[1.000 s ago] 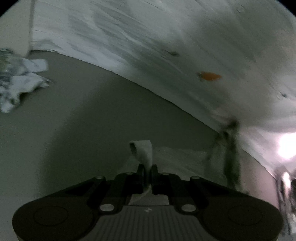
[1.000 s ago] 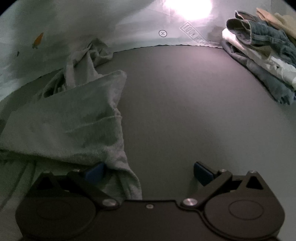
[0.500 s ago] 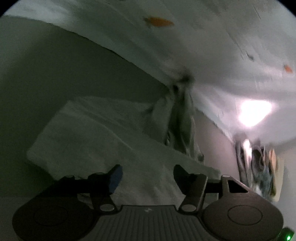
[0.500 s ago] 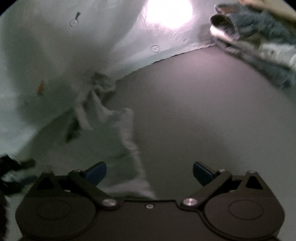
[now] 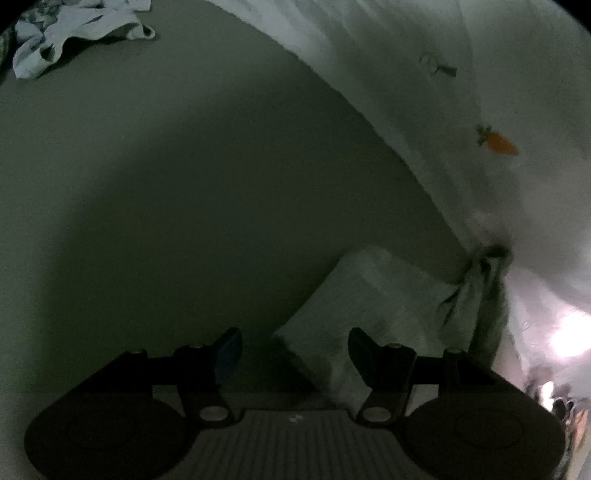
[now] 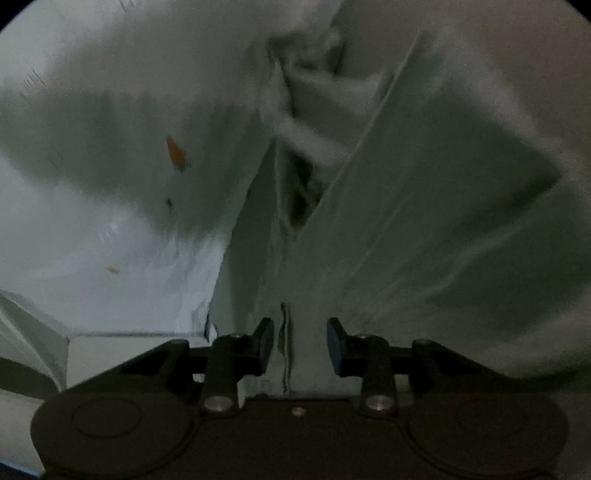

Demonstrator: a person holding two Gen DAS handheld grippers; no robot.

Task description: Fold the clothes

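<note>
In the left wrist view, the left gripper (image 5: pixel 293 349) stands apart with nothing pinched; a corner of the pale towel (image 5: pixel 373 295) lies on the grey worktop (image 5: pixel 184 184) between its fingers.

In the right wrist view, the right gripper (image 6: pixel 300 347) is closing, the towel's hem (image 6: pixel 286 350) between its fingers, not yet pressed.

Towel (image 5: pixel 373 302) on table (image 5: pixel 184 184), clothes (image 5: pixel 74 33) beyond

grey table (image 5: pixel 184 184), pale carrot-print sheet (image 5: pixel 517 92)
</note>
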